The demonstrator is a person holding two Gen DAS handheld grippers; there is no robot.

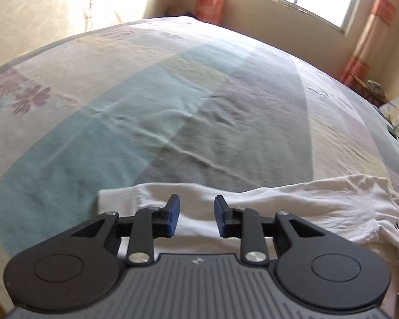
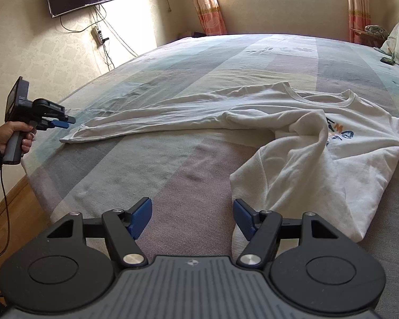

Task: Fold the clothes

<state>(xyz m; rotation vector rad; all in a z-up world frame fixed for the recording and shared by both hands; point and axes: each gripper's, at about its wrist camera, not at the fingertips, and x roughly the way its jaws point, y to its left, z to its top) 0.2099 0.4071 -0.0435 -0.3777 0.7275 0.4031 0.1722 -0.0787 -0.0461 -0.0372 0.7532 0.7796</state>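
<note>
a: looking at the white long-sleeved cotton t-shirt (image 2: 300,122) with the printed chest graphic. it's spread on the bed with the pastel patchwork sheet (image 2: 188,170), neck toward the window, one sleeve stretched out to the left, the other flopped over the front, hem bunched near the right tongs (image 2: 192,219).

b: tongs state?

a: right tongs are released, blue pads wide apart, nothing between them. the hem edge lies just beside the right-hand pad. left tongs (image 1: 196,216) are parted too, a clear gap and no cloth pinched. they hang over the cuff end of the stretched sleeve (image 1: 125,198). from the right wrist view, a hand (image 2: 12,138) in a dark sleeve holds that tool just off the sleeve tip.

b: how will it handle?

a: my guess is light, limp, no stiffness. it'll sag and drag wrinkles if lifted from one point. grips easily, not slippery, not fragile.

b: where to take hold?

a: the cuff seam on the left and the ribbed hem corner on the right. those are doubled edges, so the pads bite better there than on single cloth.
</note>
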